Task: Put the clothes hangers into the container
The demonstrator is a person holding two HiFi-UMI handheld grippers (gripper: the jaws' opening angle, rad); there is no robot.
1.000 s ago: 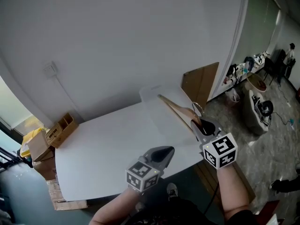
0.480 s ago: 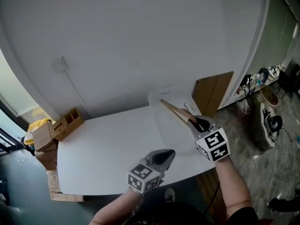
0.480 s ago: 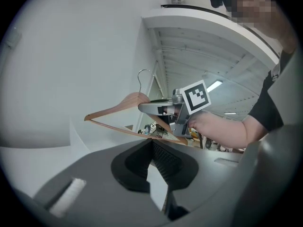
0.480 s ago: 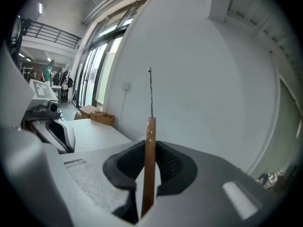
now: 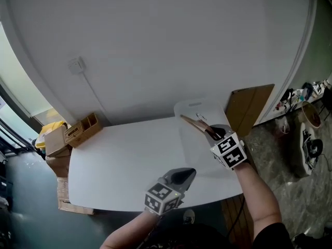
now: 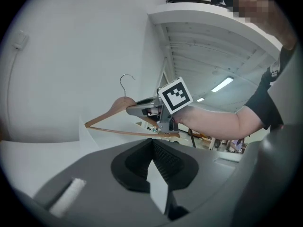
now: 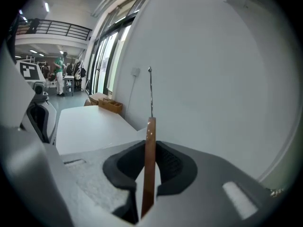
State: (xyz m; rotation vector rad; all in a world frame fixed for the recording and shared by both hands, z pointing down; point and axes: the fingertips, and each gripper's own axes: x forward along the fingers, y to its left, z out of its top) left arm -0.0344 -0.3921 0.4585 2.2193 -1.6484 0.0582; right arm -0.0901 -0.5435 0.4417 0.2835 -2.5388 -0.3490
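Hanger (image 5: 196, 123) of brown wood with a thin metal hook: clamped edge-on between the jaws of the right gripper (image 5: 212, 134), pads pressing on both flat faces of the wood. In the right gripper view, only one narrow upright strip, with the hook wire rising toward 12 o'clock. In the head view, stretched from that gripper toward 10 o'clock, over the pale translucent plastic container (image 5: 193, 104) standing at 2 o'clock on the white table (image 5: 124, 160). Cannot tell whether wood and container touch.

Left gripper (image 5: 182, 174): at 6 o'clock of the table, near its front edge, well apart from the hanger. Jaws drawn in narrow, tips meeting, nothing between them. Pointed toward the right gripper and the hanger, both plain in the left gripper view.

Small open wooden box (image 5: 85, 128) at the table's 10 o'clock corner; on the table or just behind it, cannot tell. Cardboard boxes (image 5: 54, 144) just beside, at 9 o'clock. Brown flat board (image 5: 251, 105) leaning on the wall at 2 o'clock, past the container. White wall socket (image 5: 77, 65) high at 11 o'clock.
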